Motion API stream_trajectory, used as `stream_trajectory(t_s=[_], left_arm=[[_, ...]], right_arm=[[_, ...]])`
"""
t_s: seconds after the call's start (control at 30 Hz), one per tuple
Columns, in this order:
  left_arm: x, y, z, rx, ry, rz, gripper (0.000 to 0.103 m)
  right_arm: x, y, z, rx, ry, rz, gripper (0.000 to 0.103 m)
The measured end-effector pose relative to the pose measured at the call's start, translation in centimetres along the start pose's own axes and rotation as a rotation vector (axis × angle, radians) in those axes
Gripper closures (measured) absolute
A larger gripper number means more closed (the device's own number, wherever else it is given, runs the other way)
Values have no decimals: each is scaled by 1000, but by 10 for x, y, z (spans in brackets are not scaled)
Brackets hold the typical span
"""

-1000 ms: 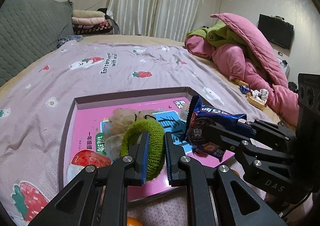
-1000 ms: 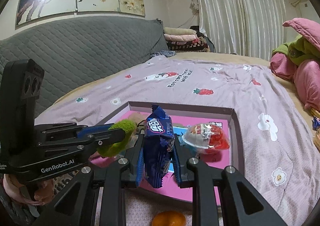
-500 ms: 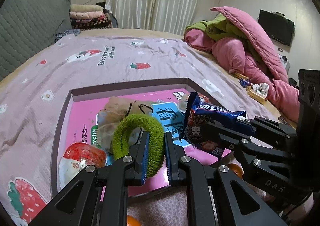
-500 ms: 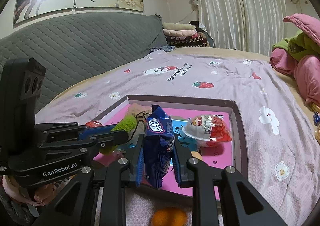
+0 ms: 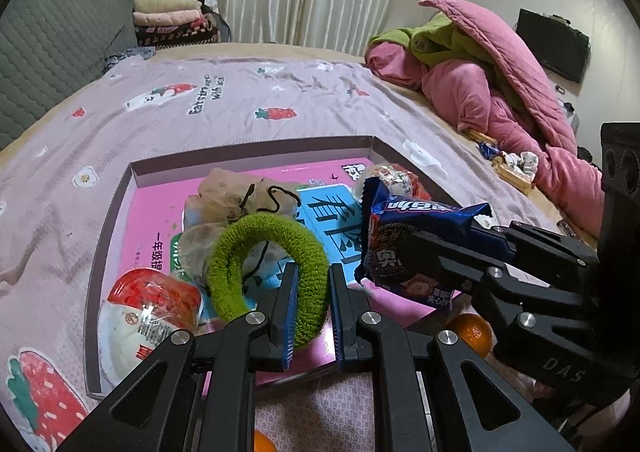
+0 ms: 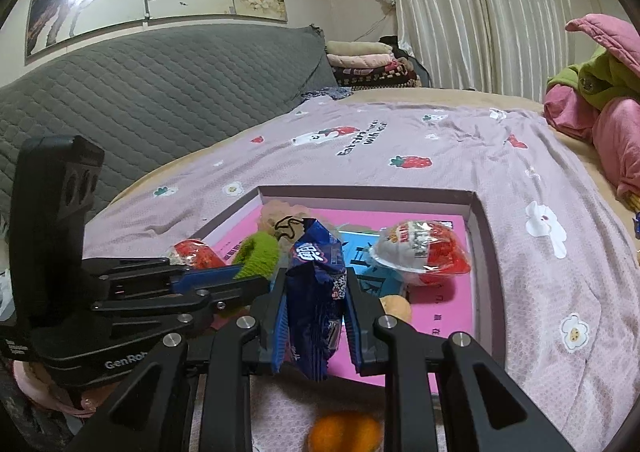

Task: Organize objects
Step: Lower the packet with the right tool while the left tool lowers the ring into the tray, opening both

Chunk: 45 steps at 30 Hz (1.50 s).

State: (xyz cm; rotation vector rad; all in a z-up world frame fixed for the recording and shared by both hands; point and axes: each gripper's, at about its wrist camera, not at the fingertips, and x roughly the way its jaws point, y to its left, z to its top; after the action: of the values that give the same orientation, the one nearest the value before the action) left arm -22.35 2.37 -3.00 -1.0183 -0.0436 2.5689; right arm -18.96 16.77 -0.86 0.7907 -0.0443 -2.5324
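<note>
A shallow pink box lid point(image 5: 248, 157) point(image 6: 478, 219) lies on the bedspread. My left gripper point(image 5: 312, 278) is shut on a fuzzy green hair band point(image 5: 264, 248), held above the lid's near part; the band also shows in the right wrist view point(image 6: 258, 254). My right gripper point(image 6: 316, 288) is shut on a blue cookie packet point(image 6: 316, 292), which hangs upright over the lid's near edge; from the left wrist view the packet point(image 5: 404, 240) sits to the right of the band. In the lid lie a red-and-white wrapped snack point(image 5: 148, 312), a second one point(image 6: 420, 252), and a beige drawstring pouch point(image 5: 240, 195).
Two oranges point(image 5: 472, 334) point(image 6: 346, 430) lie on the bedspread near the lid's front edge. A pink and green quilt heap point(image 5: 492, 83) fills the right side of the bed, with small snacks point(image 5: 512, 167) beside it. A grey padded headboard point(image 6: 140, 107) rises at the left.
Both views have tilted slightly downward, so the lid and its contents sit a little higher in the left view. Both grips are unchanged.
</note>
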Motion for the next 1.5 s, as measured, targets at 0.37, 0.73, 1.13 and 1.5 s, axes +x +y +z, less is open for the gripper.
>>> stream_trajectory(t_s=[0.37, 0.73, 1.13, 1.5], left_arm=[[6, -3, -5, 9, 31, -1, 88], [10, -5, -7, 14, 58, -6, 88], [11, -6, -9, 15, 66, -1, 88], [8, -9, -9, 20, 68, -8, 85]], right_arm=[[7, 3, -2, -14, 24, -18, 78], [6, -10, -3, 41, 22, -27, 78], [4, -33, -6, 137, 46, -21, 74], [4, -46, -9, 197, 58, -49, 64]])
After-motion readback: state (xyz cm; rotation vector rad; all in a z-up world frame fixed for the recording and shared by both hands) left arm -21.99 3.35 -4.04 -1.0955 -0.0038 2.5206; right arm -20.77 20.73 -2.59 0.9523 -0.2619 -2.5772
